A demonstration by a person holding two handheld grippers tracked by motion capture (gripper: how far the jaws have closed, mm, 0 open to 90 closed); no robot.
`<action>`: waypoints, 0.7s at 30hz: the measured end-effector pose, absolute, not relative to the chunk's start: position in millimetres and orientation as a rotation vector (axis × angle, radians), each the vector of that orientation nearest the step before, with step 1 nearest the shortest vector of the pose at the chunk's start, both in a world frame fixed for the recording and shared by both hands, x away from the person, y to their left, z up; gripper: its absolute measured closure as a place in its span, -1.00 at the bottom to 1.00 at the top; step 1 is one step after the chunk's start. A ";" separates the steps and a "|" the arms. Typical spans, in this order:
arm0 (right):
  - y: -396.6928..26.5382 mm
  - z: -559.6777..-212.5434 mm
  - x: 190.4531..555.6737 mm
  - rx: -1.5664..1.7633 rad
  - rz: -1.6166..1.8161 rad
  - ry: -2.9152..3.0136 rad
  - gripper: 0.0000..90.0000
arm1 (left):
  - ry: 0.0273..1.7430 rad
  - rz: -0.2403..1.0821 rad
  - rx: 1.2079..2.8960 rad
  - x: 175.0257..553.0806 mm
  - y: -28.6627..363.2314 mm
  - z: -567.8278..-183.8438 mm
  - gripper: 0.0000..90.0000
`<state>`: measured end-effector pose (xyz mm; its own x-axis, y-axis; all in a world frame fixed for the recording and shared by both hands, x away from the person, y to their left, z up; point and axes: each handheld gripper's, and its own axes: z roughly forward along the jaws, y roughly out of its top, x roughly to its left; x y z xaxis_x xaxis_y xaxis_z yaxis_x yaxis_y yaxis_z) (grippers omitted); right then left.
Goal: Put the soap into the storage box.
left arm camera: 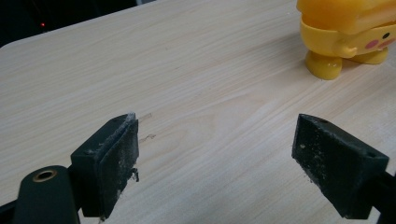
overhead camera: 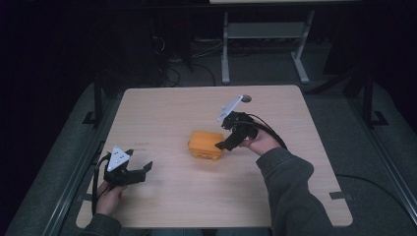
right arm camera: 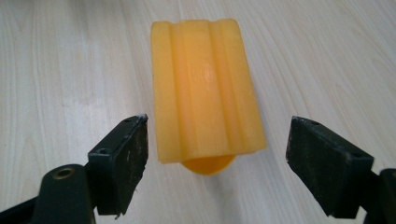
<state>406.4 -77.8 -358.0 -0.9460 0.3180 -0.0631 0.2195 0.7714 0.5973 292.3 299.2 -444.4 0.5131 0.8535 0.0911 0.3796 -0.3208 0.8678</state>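
An orange-yellow plastic toy (overhead camera: 206, 144) with a ridged top sits at the middle of the table. From the side it has stubby feet and a pink cheek (left arm camera: 343, 35). My right gripper (overhead camera: 223, 145) hangs open just above its right end, a jaw on either side of the ridged top (right arm camera: 205, 88), touching nothing. My left gripper (overhead camera: 142, 169) is open near the table's front left, pointing towards the toy and well short of it.
The light wooden table (overhead camera: 172, 108) has rounded corners and dark floor on all sides. A small dark round object (overhead camera: 246, 99) lies near the far edge. A grey metal table frame (overhead camera: 260, 44) stands on the floor beyond.
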 end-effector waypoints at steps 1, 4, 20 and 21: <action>-79.6 -357.5 405.2 0.441 0.916 2.802 -0.55 | 1.014 0.708 1.911 292.3 299.1 -444.4 -0.69; -85.1 -357.1 403.8 0.452 0.923 2.796 -0.55 | 1.015 0.707 1.913 292.4 298.8 -444.6 -0.69; -119.6 -357.8 392.3 0.526 0.940 2.753 -0.55 | 1.011 0.705 1.921 292.0 298.0 -445.0 -0.69; -121.4 -358.4 392.1 0.547 0.933 2.762 -0.55 | 1.008 0.706 1.922 292.1 298.1 -444.9 -0.69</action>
<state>392.1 -121.4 -358.4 -0.9172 0.3956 -0.0472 0.2860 0.7363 0.6133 292.1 298.1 -444.9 0.5192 0.8492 0.0961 0.3806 -0.3304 0.8637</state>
